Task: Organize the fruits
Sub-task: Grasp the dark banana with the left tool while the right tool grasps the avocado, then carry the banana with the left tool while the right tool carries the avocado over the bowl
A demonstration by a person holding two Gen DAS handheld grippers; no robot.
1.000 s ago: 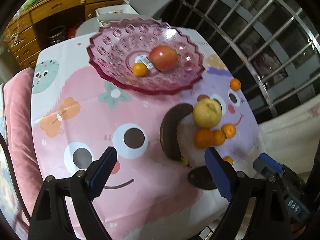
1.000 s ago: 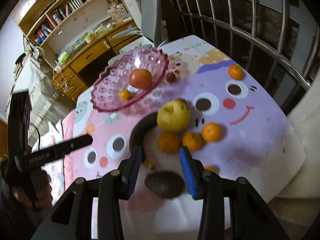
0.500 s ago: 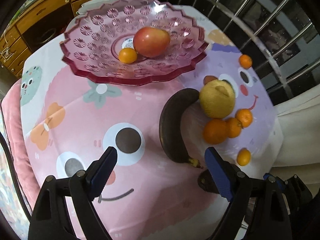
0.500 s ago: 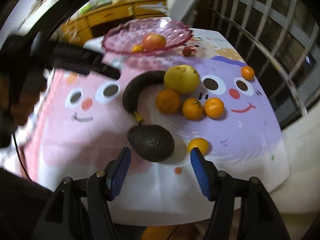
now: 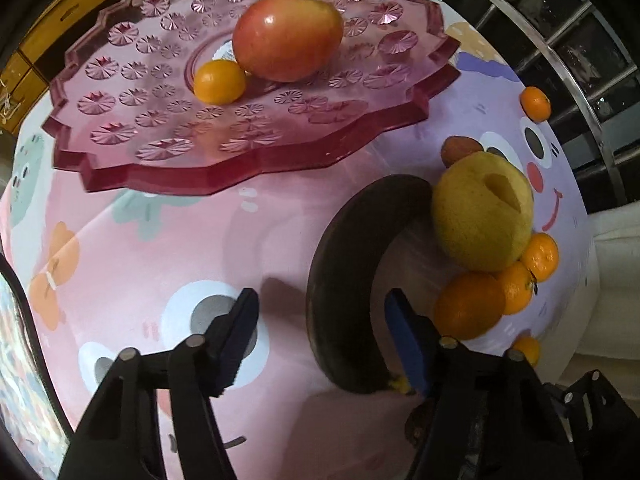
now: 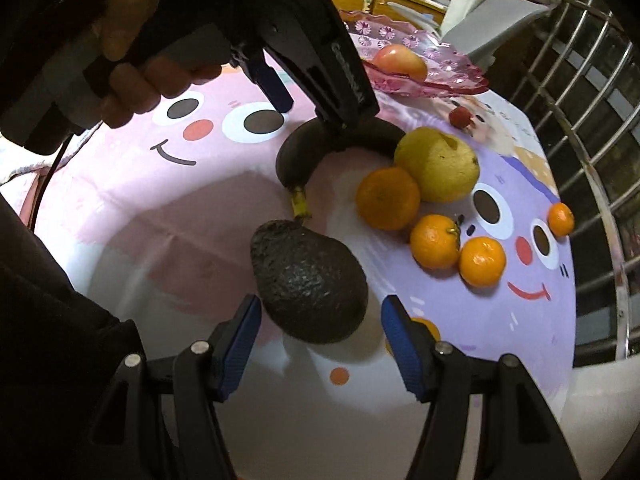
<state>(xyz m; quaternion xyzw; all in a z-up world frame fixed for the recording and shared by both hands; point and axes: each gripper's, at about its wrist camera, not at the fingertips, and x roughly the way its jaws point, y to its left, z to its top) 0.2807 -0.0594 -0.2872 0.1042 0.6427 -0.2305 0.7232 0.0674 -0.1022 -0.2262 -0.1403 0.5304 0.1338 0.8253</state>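
Pink bowl (image 5: pixel 256 168) holds apple (image 5: pixel 286 38), small orange (image 5: pixel 219 82)

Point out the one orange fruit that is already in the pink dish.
It is the small orange resting against the big red fruit on the pink dish; every other orange lies on the tablecloth.
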